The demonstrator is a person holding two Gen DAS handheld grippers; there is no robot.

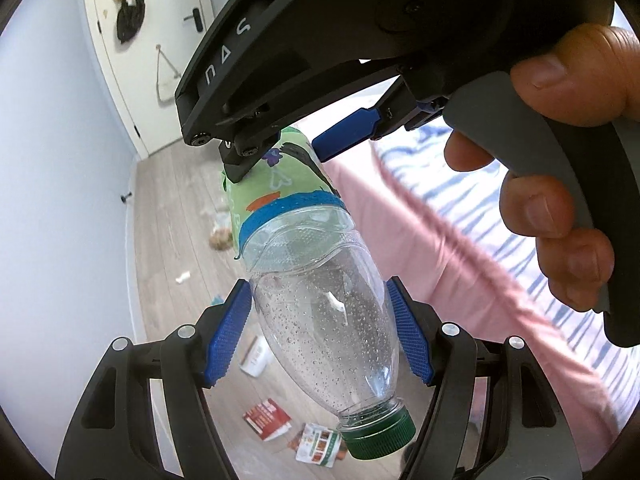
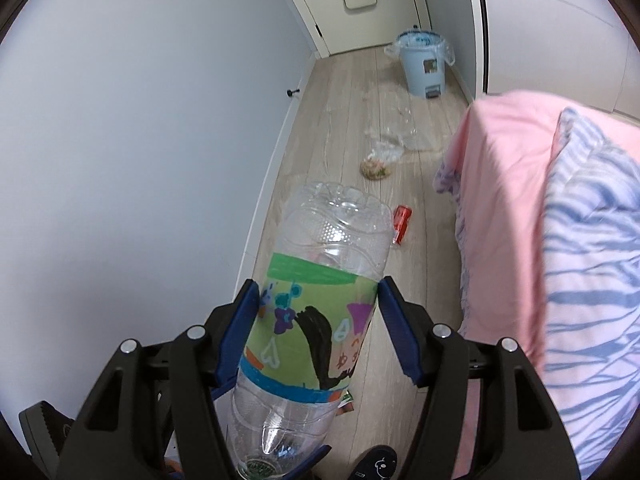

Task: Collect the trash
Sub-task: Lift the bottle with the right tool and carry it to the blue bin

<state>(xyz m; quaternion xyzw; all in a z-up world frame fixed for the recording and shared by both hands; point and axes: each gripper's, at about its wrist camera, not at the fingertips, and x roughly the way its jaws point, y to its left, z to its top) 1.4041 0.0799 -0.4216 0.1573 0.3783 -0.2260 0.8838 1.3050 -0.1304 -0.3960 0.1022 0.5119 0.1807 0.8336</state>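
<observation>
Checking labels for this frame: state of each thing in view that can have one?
plastic bottle: capped, empty but for droplets, held off the floor
left gripper: jaws shut on the bottle's clear shoulder
right gripper: jaws shut on the bottle's label
trash bin: upright, bag-lined, no lid visible
red can: lying on the floor
cartons: lying on the floor
door: closed

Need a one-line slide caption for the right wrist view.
Right gripper clamps the labelled bottle above a littered floor, bin at the far end.
</observation>
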